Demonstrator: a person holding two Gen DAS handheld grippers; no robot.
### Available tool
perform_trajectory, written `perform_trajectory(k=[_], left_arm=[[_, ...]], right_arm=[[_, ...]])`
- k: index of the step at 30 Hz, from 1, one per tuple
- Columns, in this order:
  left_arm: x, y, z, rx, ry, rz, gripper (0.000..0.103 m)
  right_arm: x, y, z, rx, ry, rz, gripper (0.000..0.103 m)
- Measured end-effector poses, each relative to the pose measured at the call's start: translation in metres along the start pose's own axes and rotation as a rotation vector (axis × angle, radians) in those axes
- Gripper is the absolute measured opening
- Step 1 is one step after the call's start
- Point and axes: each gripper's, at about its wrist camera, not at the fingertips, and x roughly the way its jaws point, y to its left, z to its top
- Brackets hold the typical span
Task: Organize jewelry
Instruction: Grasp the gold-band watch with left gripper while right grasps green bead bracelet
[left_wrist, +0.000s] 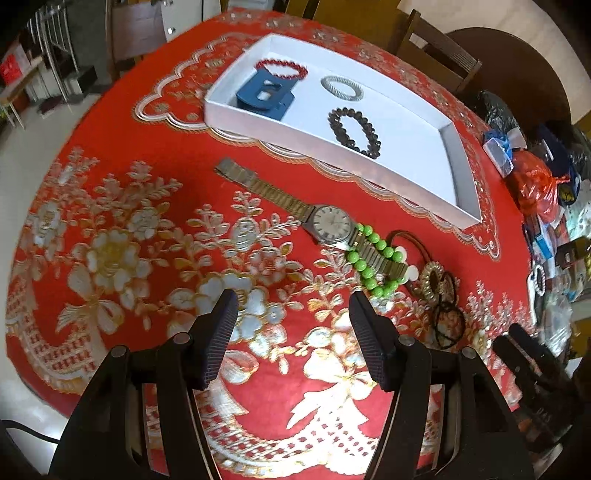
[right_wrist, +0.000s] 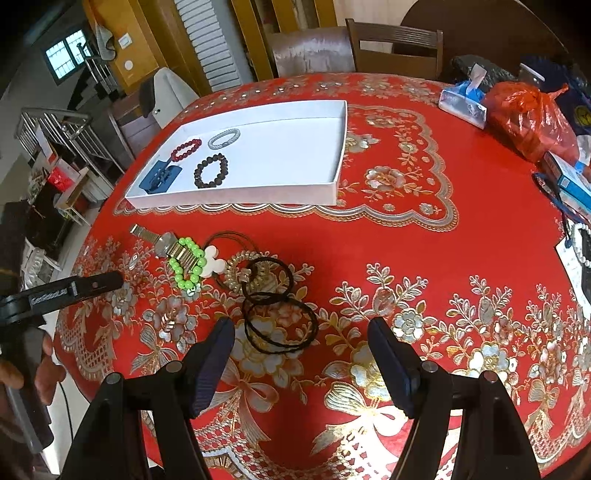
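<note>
White lettering along left tool, illegible.

Even, bright indoor light is thrown across the red tablecloth, soft glare is seen on its metallic embroidery, and edges are bowed, darkened and slightly blurred by fisheye distortion

The green bead bracelet covered part of the watch strap. A white bead strand ran off the right wrist view's edge. The watch dial's markings were too small to read.
</note>
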Motion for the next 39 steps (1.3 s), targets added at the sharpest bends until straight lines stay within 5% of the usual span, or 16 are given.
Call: perform_trajectory(k=[6,12,23,24,26,27,33,35,39], left_arm=[[0.02,0.007,0.024,-0.196,0.064,-0.071,0.063],[0.041,0.006,0.046,-0.374,0.106,-0.061,0.07],[0.06,-0.037,0.064,-0.31,0.141,0.119,0.071],[0.06,-0.038,0.064,-0.308,0.138,0.135,0.069],[0.06,-0.04,0.064,-0.304,0.126,0.167,0.043],[0.06,-0.038,0.067,-0.291,0.123,0.137,0.038],[0.05,-0.014,0.071,-0.276,0.141,0.101,0.032],[0.041,0.001,0.065,-0.287,0.138,0.099,0.0],[0.026,0.019,0.064,-0.269,0.171,0.033,0.0]], right_arm=[[0.005,0.006,0.005,-0.002,0.009,0.008,0.072],[0.004,0.004,0.006,0.019,0.008,0.011,0.072],[0.005,-0.006,0.006,0.057,0.012,0.021,0.072],[0.005,-0.007,0.007,0.058,0.011,0.023,0.072],[0.005,-0.007,0.008,0.058,0.01,0.029,0.072],[0.005,-0.007,0.01,0.057,0.01,0.031,0.072],[0.013,0.006,0.022,0.026,0.016,0.07,0.072],[0.016,0.016,0.026,0.0,0.017,0.096,0.072],[0.027,0.046,0.038,-0.08,0.021,0.16,0.072]])
